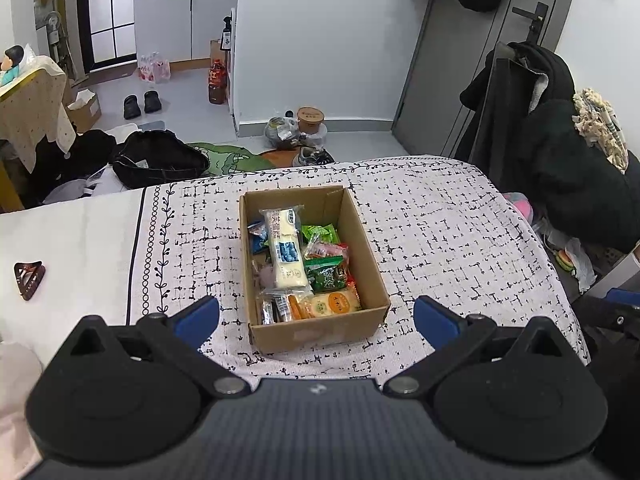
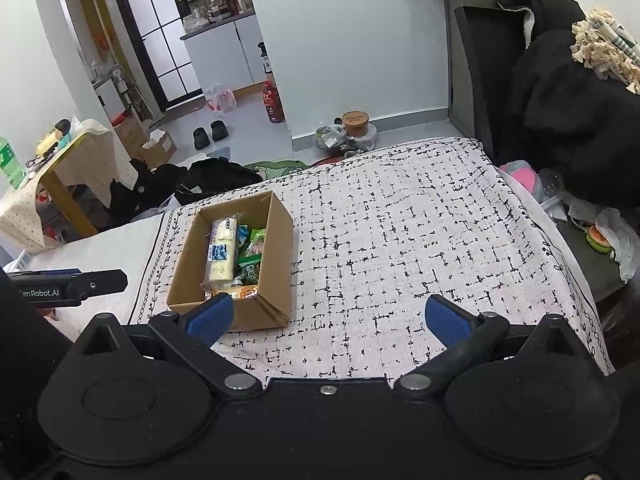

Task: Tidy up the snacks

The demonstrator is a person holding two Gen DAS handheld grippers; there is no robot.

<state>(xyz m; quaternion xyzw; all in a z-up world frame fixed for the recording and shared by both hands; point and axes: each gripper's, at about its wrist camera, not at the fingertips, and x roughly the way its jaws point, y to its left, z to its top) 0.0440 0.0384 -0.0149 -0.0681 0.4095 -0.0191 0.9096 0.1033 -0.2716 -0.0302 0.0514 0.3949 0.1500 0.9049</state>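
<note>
Both grippers hang spread and empty—the left gripper (image 1: 316,316) has the snack box (image 1: 316,328) dead ahead at 12 o'clock on the patterned cloth (image 1: 440,240), long axis pointing away, so it looks nearer than the right gripper (image 2: 328,316), which sees the box toward 10 o'clock.

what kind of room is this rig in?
Likely a small lived-in flat, not a lab. A cardboard box of snacks sits on a patterned cloth; slippers lie on the floor, coats are heaped on a chair, and a kitchen counter shows through the doorway.
</note>
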